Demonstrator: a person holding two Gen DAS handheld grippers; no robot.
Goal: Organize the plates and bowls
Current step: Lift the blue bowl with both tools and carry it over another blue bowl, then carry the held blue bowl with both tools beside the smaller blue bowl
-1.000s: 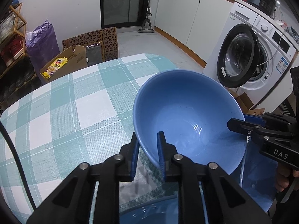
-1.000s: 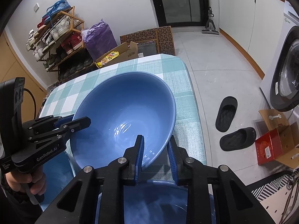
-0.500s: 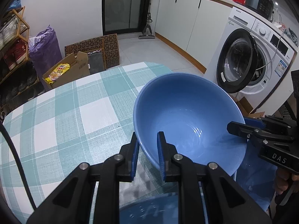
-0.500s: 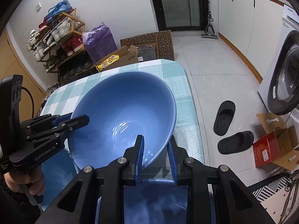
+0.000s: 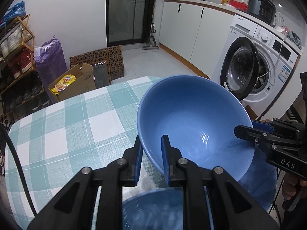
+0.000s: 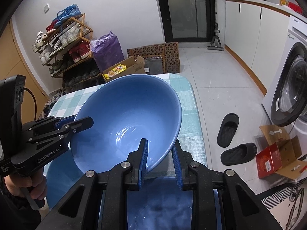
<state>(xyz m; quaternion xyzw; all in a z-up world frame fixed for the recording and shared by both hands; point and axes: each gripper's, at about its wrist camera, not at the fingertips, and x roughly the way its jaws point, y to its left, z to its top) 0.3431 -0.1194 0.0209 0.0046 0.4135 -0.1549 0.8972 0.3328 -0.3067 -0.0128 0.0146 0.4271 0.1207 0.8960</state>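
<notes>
Blue bowl (image 5: 193, 118) fills the frame's middle, tilted above the checked surface (image 5: 63, 126); left tool (image 5: 151, 153) and right tool (image 6: 160, 153) each clench its rim.

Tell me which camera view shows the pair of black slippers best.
The right wrist view: the black slippers lie in plain sight on the floor, between the table and the washing machine. The left wrist view shows nothing of them.
</notes>
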